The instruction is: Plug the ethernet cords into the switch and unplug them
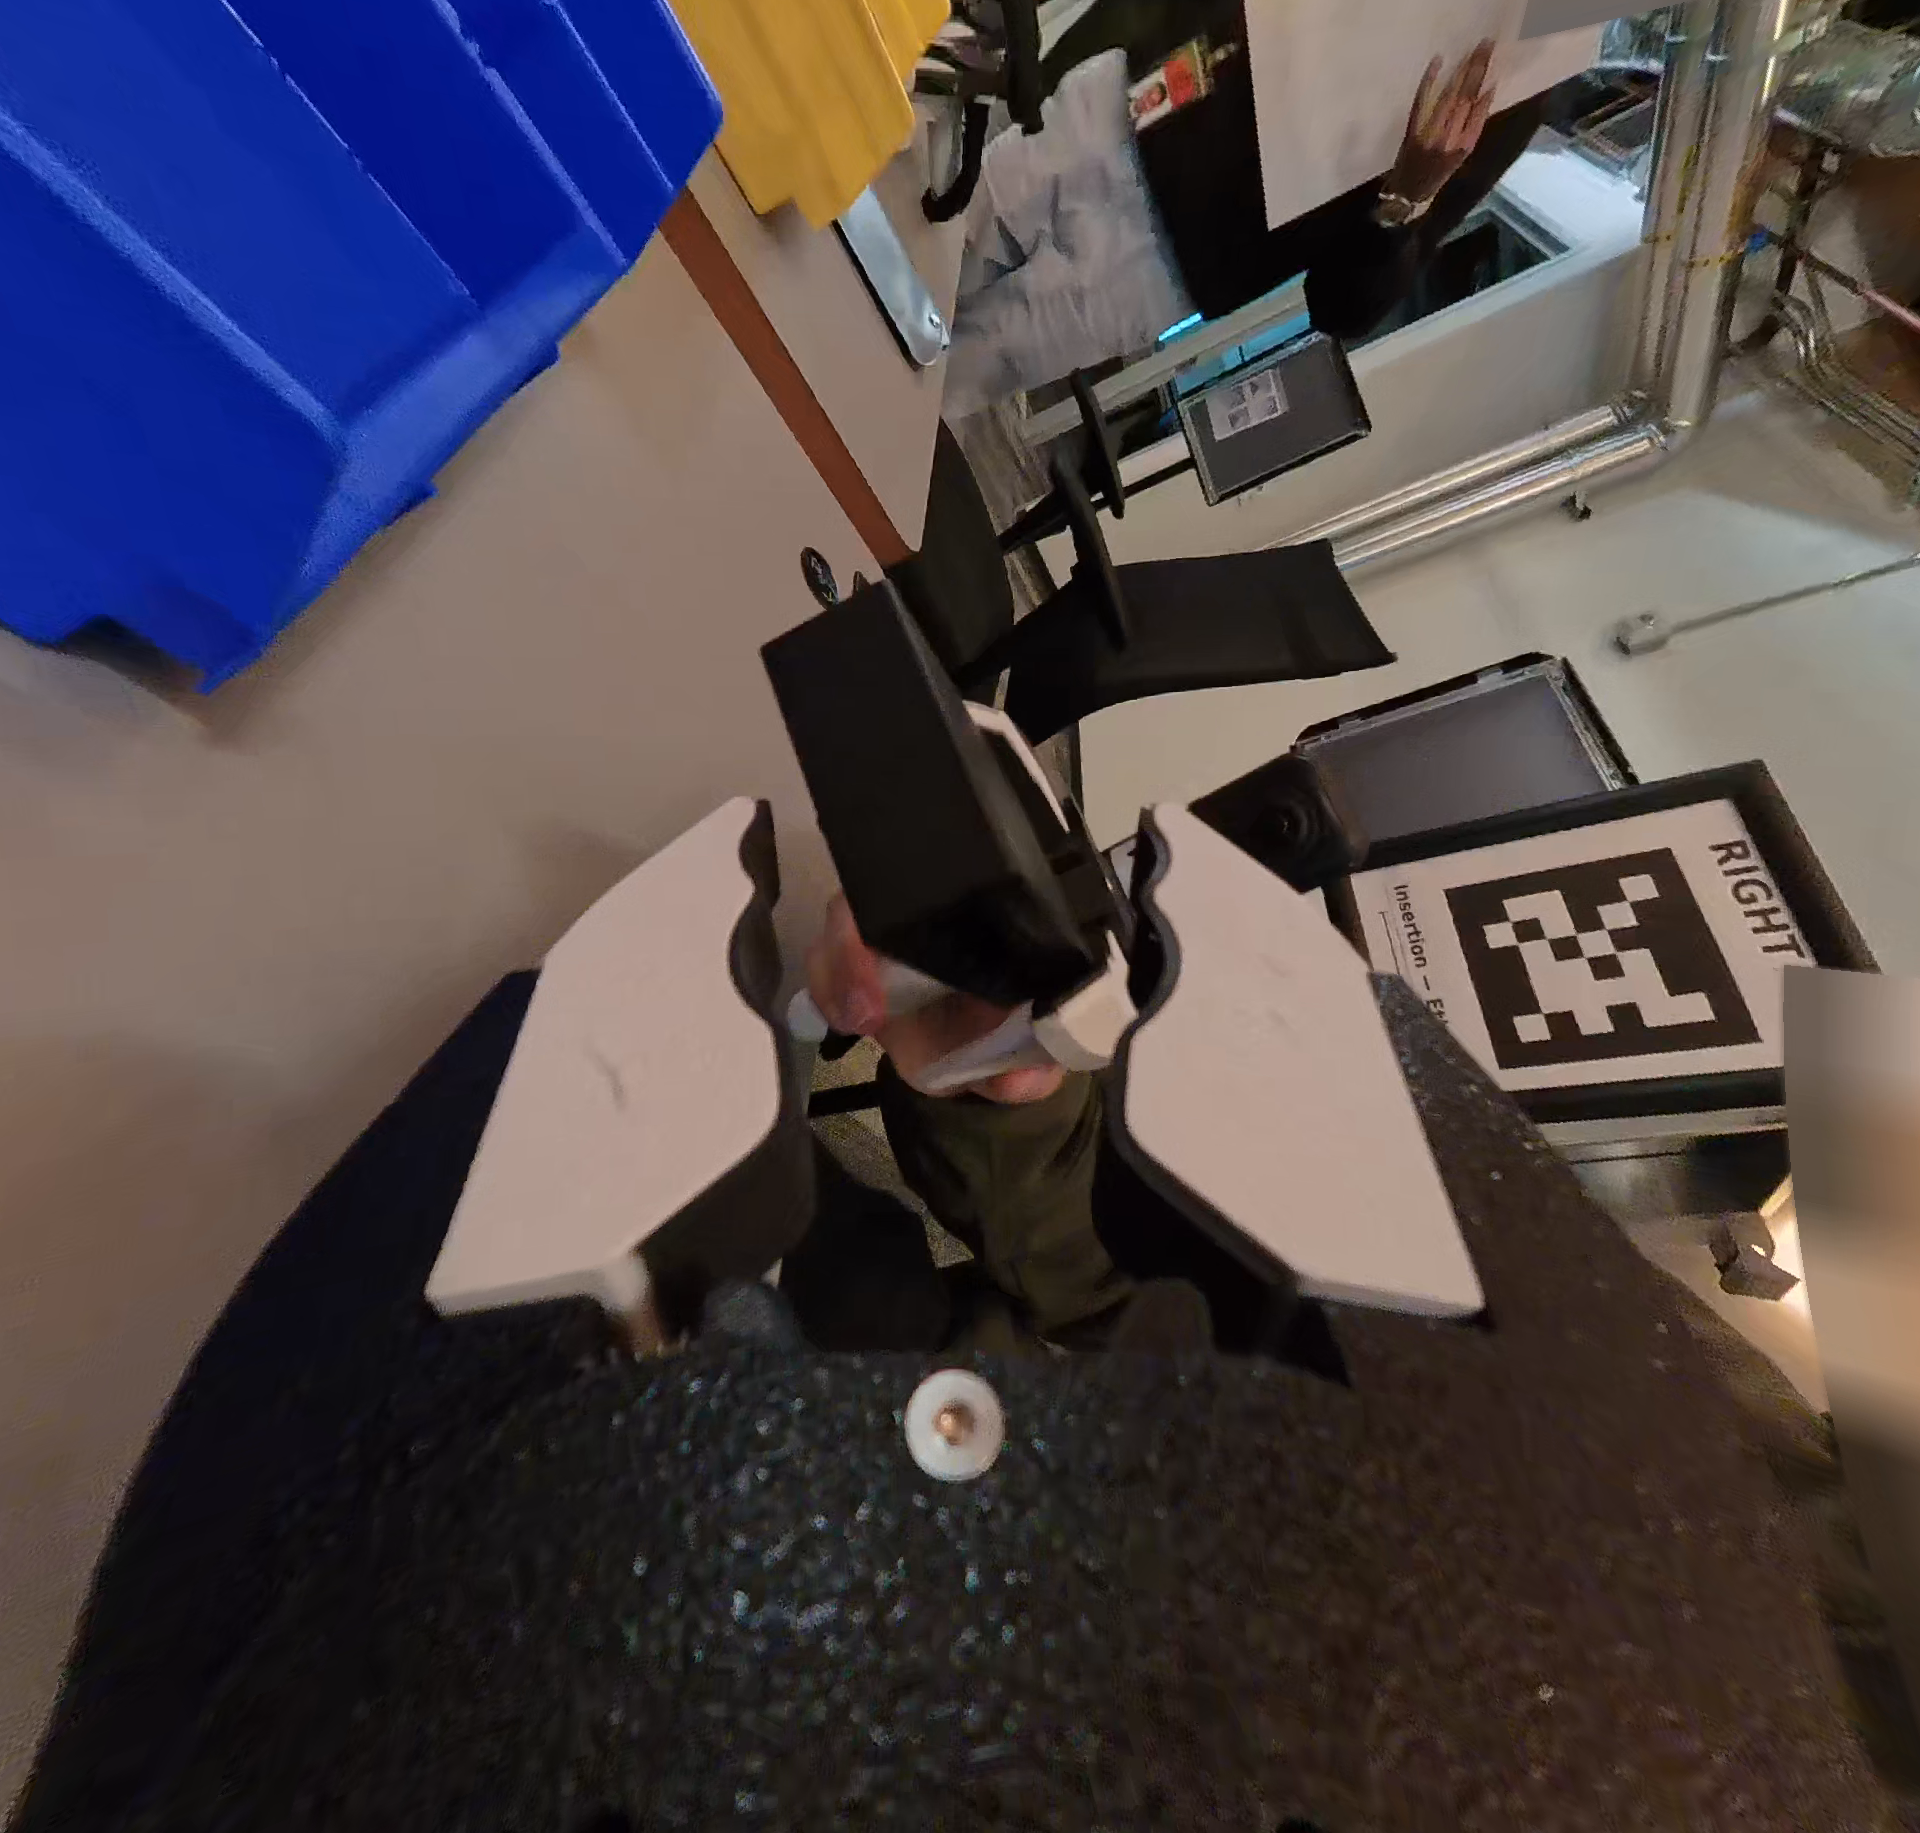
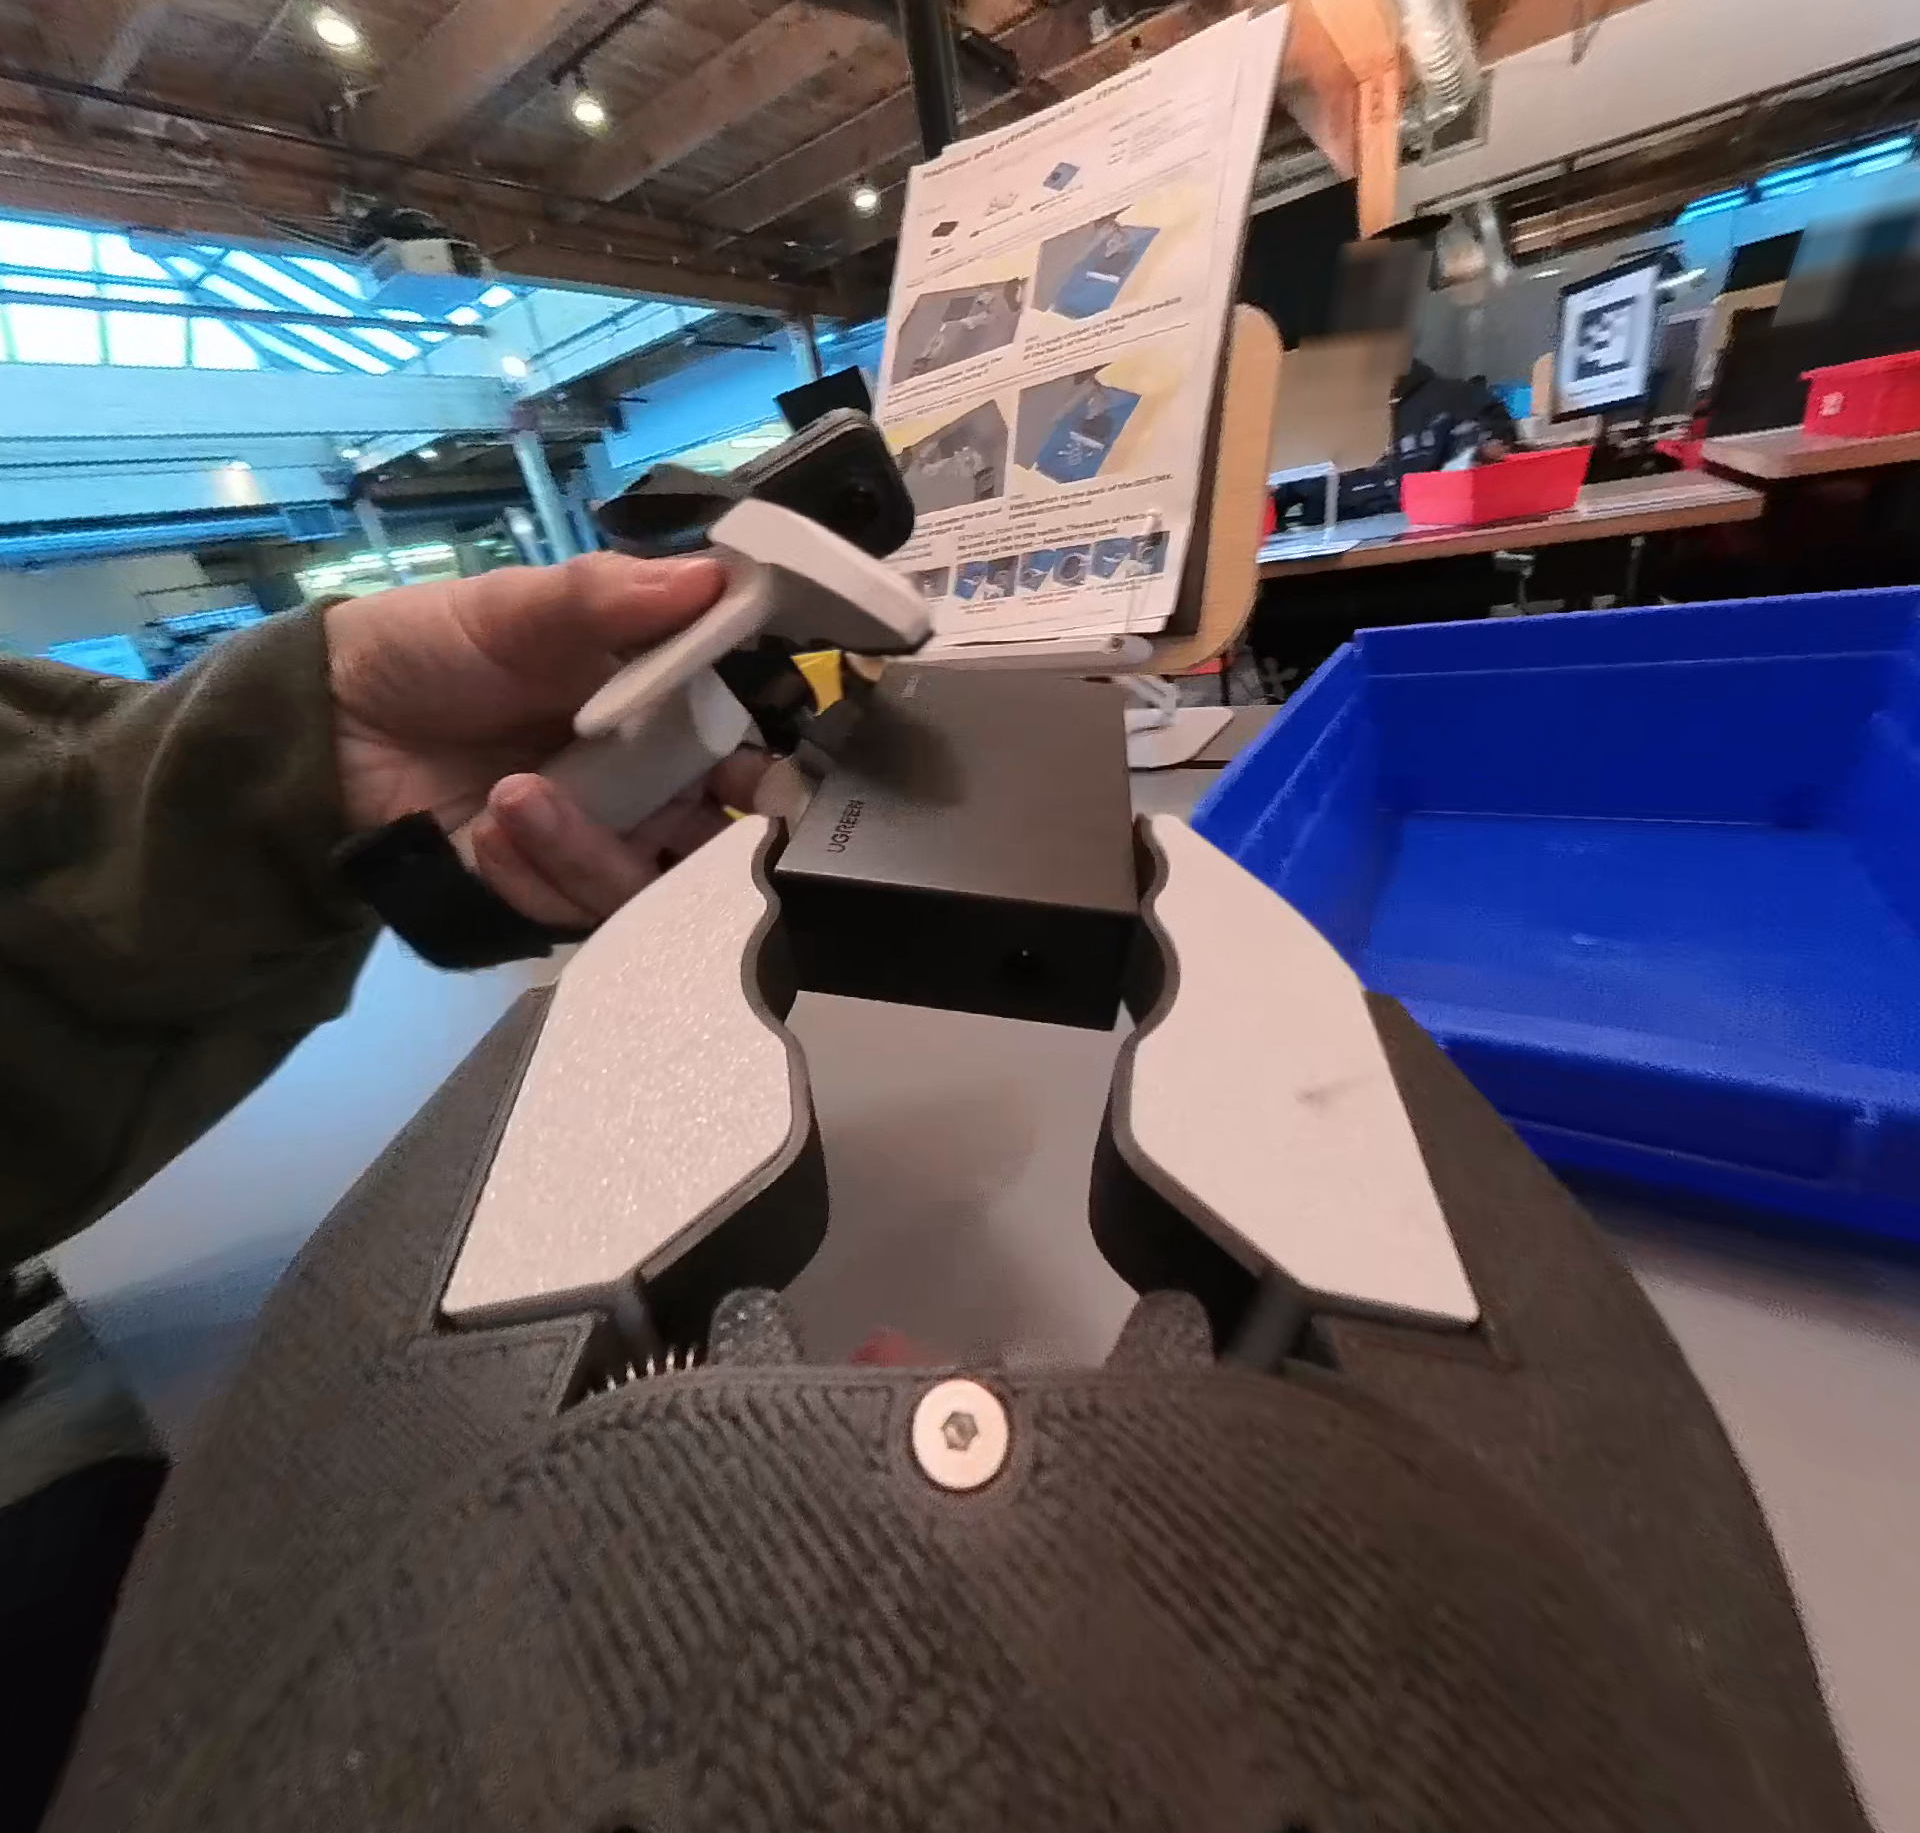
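Observation:
The switch (image 2: 987, 807) is a small black box. My right gripper (image 2: 958, 869) is shut on its two sides and holds it above the grey table (image 2: 260, 1160). In the left wrist view the switch (image 1: 894, 775) hangs tilted, and the right gripper's white fingers (image 1: 1086, 1030) clamp its lower end. My left gripper (image 1: 956, 848) is open wide, with its fingertips on either side of the switch's near end and nothing held. In the right wrist view a hand holds the left gripper's white fingers (image 2: 821, 578) at the switch's far left corner. A small yellow piece (image 2: 821, 682) shows there. No ethernet cord is clearly visible.
An empty blue bin (image 2: 1610, 848) stands just right of the switch; it also shows in the left wrist view (image 1: 260, 277) beside a yellow bin (image 1: 810, 48). An instruction sheet on a stand (image 2: 1070, 329) rises behind the switch. Benches with red bins (image 2: 1496, 484) are far back.

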